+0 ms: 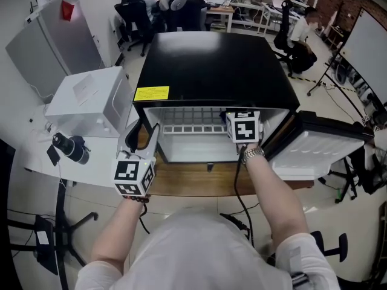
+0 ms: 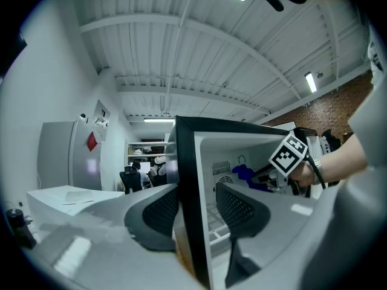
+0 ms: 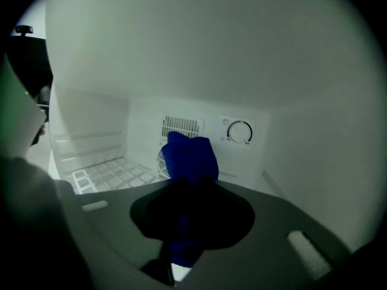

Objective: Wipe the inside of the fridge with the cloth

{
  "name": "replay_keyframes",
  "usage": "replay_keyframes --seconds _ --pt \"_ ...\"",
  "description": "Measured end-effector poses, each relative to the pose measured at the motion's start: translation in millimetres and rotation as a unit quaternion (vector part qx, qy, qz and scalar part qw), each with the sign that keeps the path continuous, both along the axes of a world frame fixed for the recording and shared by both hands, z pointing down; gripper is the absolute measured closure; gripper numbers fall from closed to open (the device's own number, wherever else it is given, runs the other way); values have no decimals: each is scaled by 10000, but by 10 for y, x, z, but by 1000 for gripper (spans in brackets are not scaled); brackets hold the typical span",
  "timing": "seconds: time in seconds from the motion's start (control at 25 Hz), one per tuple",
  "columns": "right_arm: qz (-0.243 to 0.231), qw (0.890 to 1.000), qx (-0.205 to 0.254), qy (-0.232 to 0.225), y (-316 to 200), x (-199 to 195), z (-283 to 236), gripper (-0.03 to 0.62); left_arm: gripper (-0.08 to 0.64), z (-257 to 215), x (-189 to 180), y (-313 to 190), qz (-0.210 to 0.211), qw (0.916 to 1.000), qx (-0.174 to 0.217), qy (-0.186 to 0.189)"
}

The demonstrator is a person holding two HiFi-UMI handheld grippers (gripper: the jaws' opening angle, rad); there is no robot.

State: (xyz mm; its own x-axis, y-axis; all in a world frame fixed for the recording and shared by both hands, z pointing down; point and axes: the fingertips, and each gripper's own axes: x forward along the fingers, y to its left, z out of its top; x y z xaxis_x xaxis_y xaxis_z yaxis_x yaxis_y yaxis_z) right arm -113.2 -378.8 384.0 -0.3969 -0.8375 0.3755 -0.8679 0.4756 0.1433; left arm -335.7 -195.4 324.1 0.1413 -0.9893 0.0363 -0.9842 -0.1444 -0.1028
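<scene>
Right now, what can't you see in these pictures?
Head view: cloth hidden behind the right gripper.
Head view: yellow label print too small.
Right gripper view: dial markings too small; cloth touching back wall or not, unclear.
Left gripper view: fridge floor hidden by the left gripper.

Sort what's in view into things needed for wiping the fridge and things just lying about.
For the job: fridge, open door, blue cloth held by right gripper, left gripper clamped on the fridge's wall.

Lying about: white box, black device beside it, tall grey cabinet, office chairs.
</scene>
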Motion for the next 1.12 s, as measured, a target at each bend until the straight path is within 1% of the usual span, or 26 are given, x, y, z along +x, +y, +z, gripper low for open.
replay_keyframes --seconds 0.16,0.32,0.44,0.6,0.76,0.96,1.12 --pt "-414 9988 152 -208 240 -364 -145 513 370 -4 8 10 57 10000 15 25" --pt "-916 9948 154 -414 524 -817 -235 513 370 -14 9 10 105 9999 30 46" --pt "-1244 9904 31 -603 723 -1130 -234 514 371 -8 12 12 151 9999 20 49" --pt "-1590 9831 -246 -869 952 -1484 -202 513 371 4 8 12 204 9998 9 21" --pt "-1754 9784 -531 -957 1085 -1732 -57 513 371 -7 11 19 252 9997 25 22" --pt "-1747 9775 -862 -802 1085 -1910 231 514 371 -14 13 23 282 9996 47 26" --pt "-1649 9797 -952 -622 1039 -1936 382 512 371 -16 11 29 298 9995 59 8"
